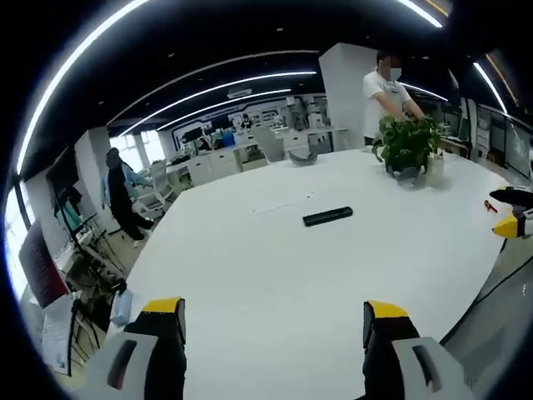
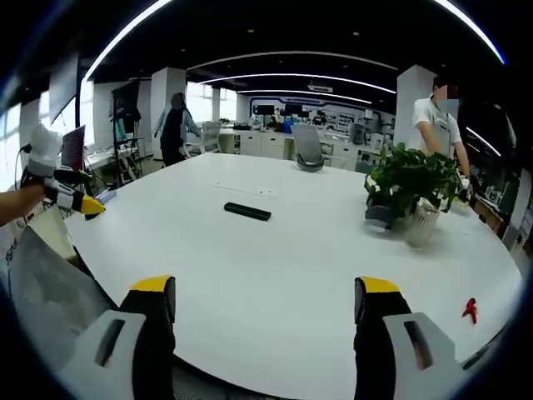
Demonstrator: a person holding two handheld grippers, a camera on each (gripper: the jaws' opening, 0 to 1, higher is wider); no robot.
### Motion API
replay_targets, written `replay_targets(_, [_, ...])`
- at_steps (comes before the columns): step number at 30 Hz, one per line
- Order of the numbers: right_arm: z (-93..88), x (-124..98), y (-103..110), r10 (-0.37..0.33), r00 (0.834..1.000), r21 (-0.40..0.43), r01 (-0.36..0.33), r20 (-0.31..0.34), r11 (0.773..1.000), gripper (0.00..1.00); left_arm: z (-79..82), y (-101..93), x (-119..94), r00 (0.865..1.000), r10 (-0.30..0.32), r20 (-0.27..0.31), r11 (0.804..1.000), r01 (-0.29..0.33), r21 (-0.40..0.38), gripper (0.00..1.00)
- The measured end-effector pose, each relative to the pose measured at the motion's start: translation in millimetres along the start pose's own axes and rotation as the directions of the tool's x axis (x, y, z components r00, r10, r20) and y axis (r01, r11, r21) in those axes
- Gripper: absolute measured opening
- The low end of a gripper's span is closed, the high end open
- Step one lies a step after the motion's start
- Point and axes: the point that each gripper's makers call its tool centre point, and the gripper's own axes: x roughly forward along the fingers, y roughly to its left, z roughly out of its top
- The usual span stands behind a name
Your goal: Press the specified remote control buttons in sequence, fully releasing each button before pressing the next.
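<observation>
Both grippers hover apart-jawed over a white table, the remote control lying flat out toward the middle.

In the left gripper view the left gripper (image 1: 276, 329) shows two black, yellow-tipped jaws spread wide with nothing between them, above the smooth, matte white table (image 1: 275, 275) with its rounded edge. The remote control (image 1: 327, 217), a slim black bar, rests flat well beyond the jaws, near a leafy green potted plant (image 1: 407, 146) at the far right. The right gripper (image 2: 265, 302) likewise stands wide open and empty; in its view the remote lies far left of centre, and a small red object (image 2: 470, 310) sits near the table's right edge.
</observation>
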Motion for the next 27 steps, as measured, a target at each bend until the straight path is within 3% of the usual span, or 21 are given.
replay_targets(7, [-1.2, -0.6, -2.0, -0.013, 1.0, -0.003, 0.013, -0.01, 1.0, 0.91, 25.8, -2.6, 13.5, 0.998, -0.063, 0.001, 0.994, 0.063, 0.091, 0.84])
replay_targets(14, [-1.4, -1.9, -7.0, -0.036, 0.999, 0.015, 0.036, -0.008, 0.999, 0.9, 54.9, -7.1, 38.1, 0.991, -0.136, -0.006, 0.973, 0.135, 0.187, 0.77])
replay_targets(19, [-3.6, -0.9, -8.5, -0.042, 0.999, 0.016, 0.042, -0.018, 0.999, 0.89, 66.2, -13.7, 60.7, 0.981, -0.19, -0.038, 0.94, 0.193, 0.28, 0.74])
replay_targets(27, [-7.8, 0.9, -6.1, -0.033, 0.998, 0.002, 0.033, -0.045, 0.999, 0.87, 71.4, -22.7, 94.0, 0.967, -0.24, -0.087, 0.902, 0.255, 0.349, 0.68])
